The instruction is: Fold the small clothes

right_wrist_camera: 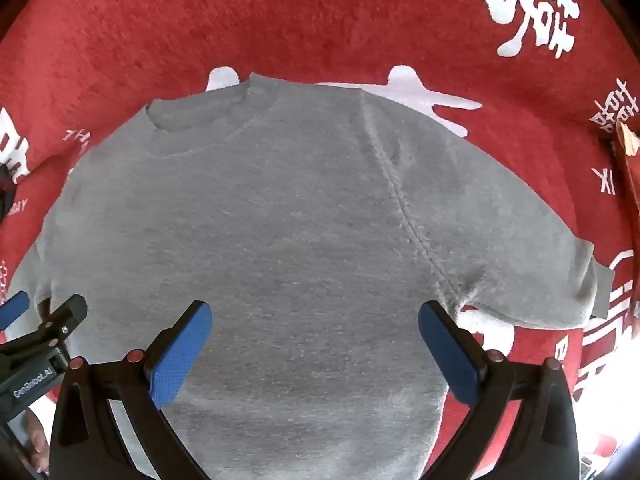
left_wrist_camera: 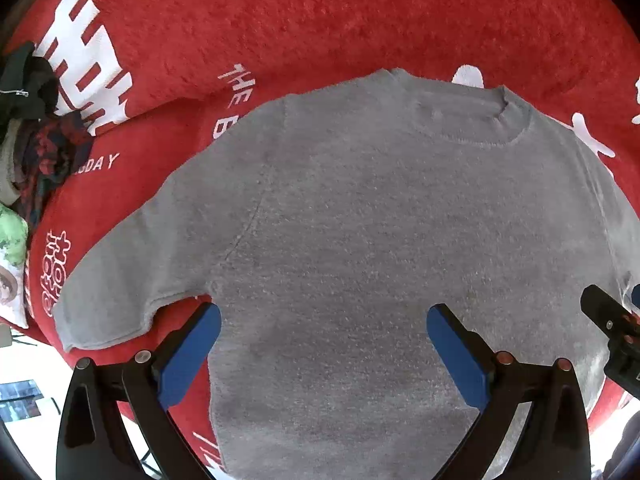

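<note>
Left gripper [left_wrist_camera: 323, 316] and right gripper [right_wrist_camera: 315, 314] both spread wide, empty, pointing down over grey T-shirt [left_wrist_camera: 360, 240]. Shirt flat on red blanket [right_wrist_camera: 320, 20], long axis running away, collar [left_wrist_camera: 472, 120] farthest (sleeves outboard, one nearer each gripper).
</note>
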`<action>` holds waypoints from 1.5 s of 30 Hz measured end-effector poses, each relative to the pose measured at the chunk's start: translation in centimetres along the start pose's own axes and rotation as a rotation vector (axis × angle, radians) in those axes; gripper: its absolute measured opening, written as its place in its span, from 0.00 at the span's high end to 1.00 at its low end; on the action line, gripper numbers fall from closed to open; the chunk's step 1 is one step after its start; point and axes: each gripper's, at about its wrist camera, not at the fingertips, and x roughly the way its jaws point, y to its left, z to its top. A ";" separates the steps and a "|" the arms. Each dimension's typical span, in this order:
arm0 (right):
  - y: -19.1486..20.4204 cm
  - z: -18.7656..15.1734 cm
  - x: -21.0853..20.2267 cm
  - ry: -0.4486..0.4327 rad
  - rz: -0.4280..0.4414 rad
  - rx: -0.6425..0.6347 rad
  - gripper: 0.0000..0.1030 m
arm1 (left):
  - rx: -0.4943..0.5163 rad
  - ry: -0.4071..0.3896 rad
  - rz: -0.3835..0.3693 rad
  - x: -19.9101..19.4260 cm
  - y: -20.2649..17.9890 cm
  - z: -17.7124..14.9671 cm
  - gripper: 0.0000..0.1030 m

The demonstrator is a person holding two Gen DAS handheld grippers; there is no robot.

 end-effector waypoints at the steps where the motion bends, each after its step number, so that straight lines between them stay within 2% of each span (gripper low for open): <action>1: 0.1 -0.3 0.0 -0.001 -0.004 0.002 0.00 | 0.001 0.001 -0.001 0.0 0.0 0.1 0.00; 5: 0.4 -0.8 -0.3 0.002 -0.007 0.011 0.00 | 0.006 0.000 0.002 0.1 0.0 0.1 0.00; 7: -0.8 -0.1 -0.1 0.009 0.006 0.001 0.00 | 0.007 -0.001 0.004 0.1 0.0 0.0 0.00; 23: -2.0 1.9 -0.3 0.032 0.013 -0.068 0.00 | -0.002 -0.007 0.016 -0.2 0.5 0.1 0.00; 45: -2.1 2.0 -0.4 0.032 0.010 -0.098 0.00 | -0.001 -0.013 0.032 -0.6 0.5 0.1 0.00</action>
